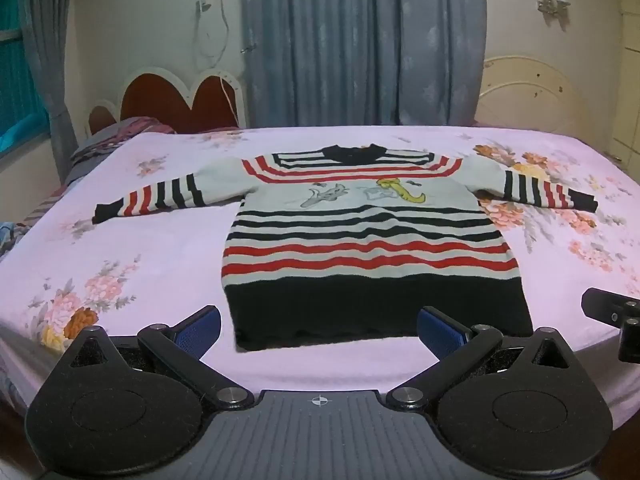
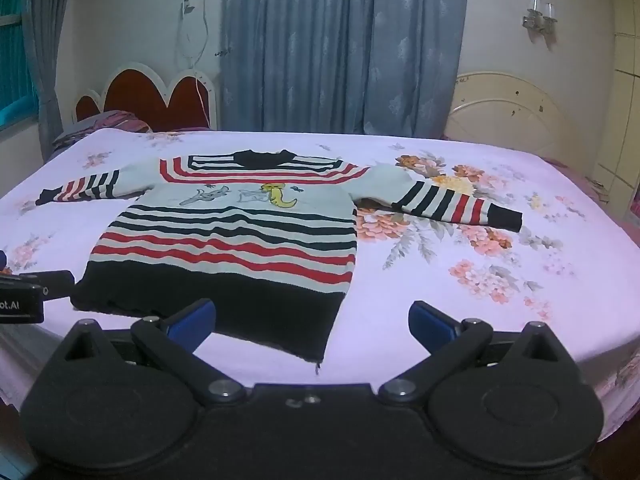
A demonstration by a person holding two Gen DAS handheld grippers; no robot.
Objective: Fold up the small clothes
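Observation:
A small striped sweater lies flat and face up on the bed, both sleeves spread out, black hem nearest me. It has red, black and pale stripes and a cartoon print on the chest. It also shows in the right wrist view. My left gripper is open and empty, just in front of the hem's middle. My right gripper is open and empty, in front of the hem's right corner. Part of the right gripper shows at the left wrist view's right edge, and part of the left gripper at the right wrist view's left edge.
The bed has a pink floral sheet. A red heart-shaped headboard and bedding are at the far left. Blue curtains hang behind. A cream headboard stands at the far right.

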